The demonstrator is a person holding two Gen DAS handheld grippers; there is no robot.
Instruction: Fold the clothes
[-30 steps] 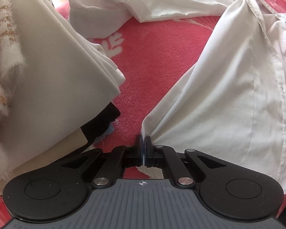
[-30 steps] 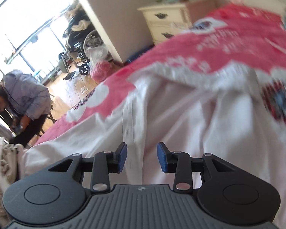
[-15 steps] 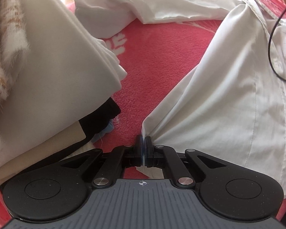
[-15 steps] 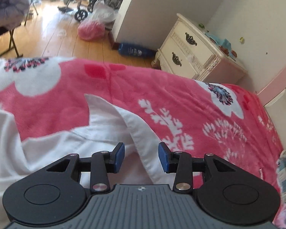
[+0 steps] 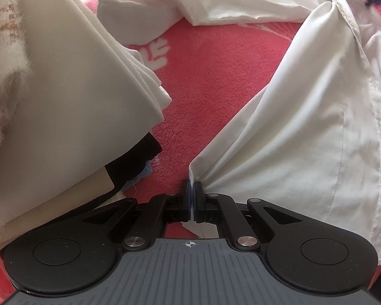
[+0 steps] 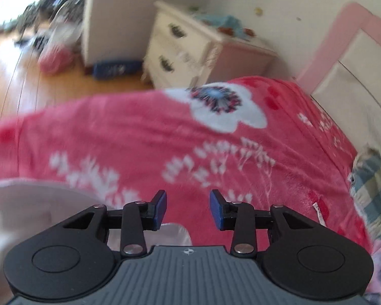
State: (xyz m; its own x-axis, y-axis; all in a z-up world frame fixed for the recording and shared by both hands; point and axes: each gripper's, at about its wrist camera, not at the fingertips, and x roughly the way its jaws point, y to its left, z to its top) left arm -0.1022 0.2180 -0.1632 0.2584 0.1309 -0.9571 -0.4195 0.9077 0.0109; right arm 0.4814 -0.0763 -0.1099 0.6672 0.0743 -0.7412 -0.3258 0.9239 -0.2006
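A white button-up shirt (image 5: 304, 132) lies spread on the red flowered blanket (image 5: 216, 81), its sleeve (image 5: 228, 2) stretched across the far side. My left gripper (image 5: 191, 190) is shut on the shirt's near hem corner, and the cloth fans out to the right from the pinch. In the right wrist view my right gripper (image 6: 188, 209) is open with nothing between its blue pads, hanging over bare blanket (image 6: 144, 137). A white edge of the shirt (image 6: 33, 203) shows at its lower left.
A stack of folded clothes (image 5: 63, 96), cream over black and tan, sits left of the shirt with a furry garment (image 5: 2, 50) beside it. Beyond the bed stand a cream nightstand (image 6: 190, 50), wooden floor (image 6: 17, 86) and a pink headboard (image 6: 343, 45). A checked blue cloth (image 6: 370, 190) lies at right.
My right gripper has swept away from over the shirt to the bare blanket near the headboard, staying open. The left gripper has kept its pinch on the hem and barely shifted.
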